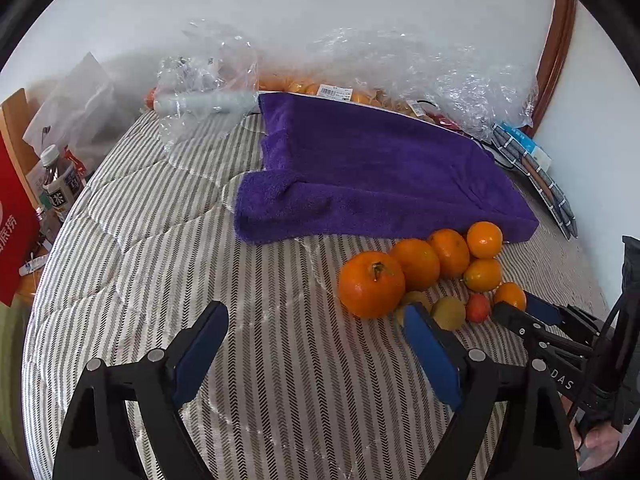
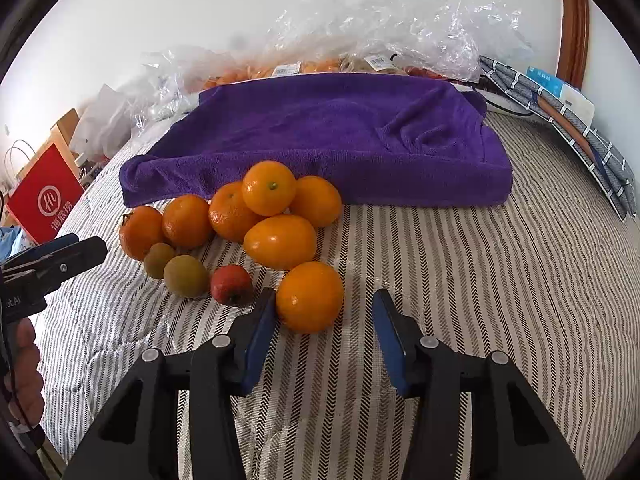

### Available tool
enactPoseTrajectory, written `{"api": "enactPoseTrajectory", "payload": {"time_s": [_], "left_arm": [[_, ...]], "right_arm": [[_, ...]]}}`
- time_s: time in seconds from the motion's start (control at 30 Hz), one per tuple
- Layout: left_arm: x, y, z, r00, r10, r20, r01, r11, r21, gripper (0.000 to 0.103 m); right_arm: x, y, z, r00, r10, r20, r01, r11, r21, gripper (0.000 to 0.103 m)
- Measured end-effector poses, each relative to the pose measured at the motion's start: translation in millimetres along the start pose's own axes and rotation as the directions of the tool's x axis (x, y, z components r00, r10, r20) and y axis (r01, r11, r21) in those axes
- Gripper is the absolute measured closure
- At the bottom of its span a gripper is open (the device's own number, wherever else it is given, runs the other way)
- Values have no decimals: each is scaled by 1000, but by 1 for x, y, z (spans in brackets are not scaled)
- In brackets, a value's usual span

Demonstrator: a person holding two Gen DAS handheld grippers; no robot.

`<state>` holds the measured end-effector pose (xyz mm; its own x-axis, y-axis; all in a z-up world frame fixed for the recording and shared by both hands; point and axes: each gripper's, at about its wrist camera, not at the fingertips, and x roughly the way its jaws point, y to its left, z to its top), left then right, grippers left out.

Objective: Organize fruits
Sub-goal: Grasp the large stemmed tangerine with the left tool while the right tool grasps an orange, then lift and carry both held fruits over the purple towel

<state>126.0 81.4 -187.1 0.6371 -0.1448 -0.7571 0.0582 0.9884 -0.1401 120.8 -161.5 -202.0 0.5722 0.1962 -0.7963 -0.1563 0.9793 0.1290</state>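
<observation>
A pile of oranges [image 2: 268,188] lies on the striped cloth in front of a purple towel [image 2: 340,132]; the pile also shows in the left wrist view [image 1: 416,264]. Two small green-brown fruits [image 2: 186,276] and a small red fruit [image 2: 231,285] lie at its front. My right gripper [image 2: 324,316] is open, its fingers on either side of the nearest orange [image 2: 310,297] without closing on it. My left gripper [image 1: 316,320] is open and empty over bare cloth, left of the largest orange [image 1: 371,284]. The right gripper also shows in the left wrist view [image 1: 520,312].
The towel covers a flat raised block. Clear plastic bags [image 2: 400,28] with more oranges lie behind it by the wall. A red paper bag [image 2: 44,200] and a water bottle [image 1: 60,184] stand off the left edge. Folded grey cloths [image 2: 580,136] lie at the right.
</observation>
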Motion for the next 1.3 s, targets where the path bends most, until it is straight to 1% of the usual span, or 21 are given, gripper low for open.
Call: {"api": "enactPoseTrajectory", "payload": {"time_s": [0.07,0.13,0.2,0.27,0.33,0.4,0.43,0.5,0.53,0.6,0.73,0.83,0.87,0.97,1.0,1.1,1.13,1.17,1.3], "left_arm": [[5,-6,2,1000,-6,-1,6,1000,9,16],[10,-12,3,1000,-13,-2,13,1000,14,21],[16,-16,5,1000,-22,1,22,1000,13,22],[22,-18,5,999,-36,-4,36,999,5,28],[27,-17,6,998,-65,-14,65,998,-12,40],[31,-16,8,995,-99,-24,98,995,-36,42],[33,-15,8,992,-122,-20,121,992,-46,51],[33,-13,8,987,-162,-19,161,985,-65,60],[33,-12,8,987,-163,-18,161,984,-74,62],[32,-10,8,986,-164,-14,162,984,-80,62],[22,-1,7,991,-132,-7,131,988,-80,63],[22,5,5,995,-98,-25,96,991,-92,62],[22,6,5,994,-108,-18,106,990,-89,62],[22,5,2,995,-104,0,103,992,-70,62],[23,4,1,995,-104,6,104,993,-60,60],[29,3,-2,995,-96,-5,96,994,-53,59],[27,3,-3,995,-94,12,95,994,-48,58],[27,2,-4,996,-91,11,92,995,-45,58],[28,2,-3,996,-85,10,85,995,-43,57]], "right_arm": [[-2,-3,0,1000,21,3,-21,1000,0,70],[-4,-8,-1,1000,15,2,-15,1000,7,70],[-6,-13,-2,1000,-1,6,1,1000,10,70],[-8,-19,-3,1000,-9,7,9,1000,12,70],[-10,-24,-5,1000,-14,9,14,1000,17,70],[-11,-29,-6,1000,-17,15,16,1000,26,70],[-11,-30,-7,1000,-10,17,9,999,32,70],[-10,-32,-7,1000,-6,13,6,999,40,70],[-9,-32,-6,1000,-13,15,12,999,41,70],[-9,-31,-6,1000,-25,13,24,999,38,70],[-9,-30,-6,999,-35,12,34,999,26,70],[-9,-29,-6,999,-34,12,34,999,27,70],[-8,-29,-6,999,-38,11,37,999,24,70],[-8,-27,-6,999,-49,9,48,999,13,70],[-8,-27,-6,999,-49,9,49,999,12,70],[-8,-27,-6,999,-47,10,47,999,14,70],[-8,-27,-5,999,-45,9,44,999,14,68],[-8,-27,-5,999,-39,9,39,999,13,66],[-7,-23,-6,999,-51,6,51,999,-6,64]]}}
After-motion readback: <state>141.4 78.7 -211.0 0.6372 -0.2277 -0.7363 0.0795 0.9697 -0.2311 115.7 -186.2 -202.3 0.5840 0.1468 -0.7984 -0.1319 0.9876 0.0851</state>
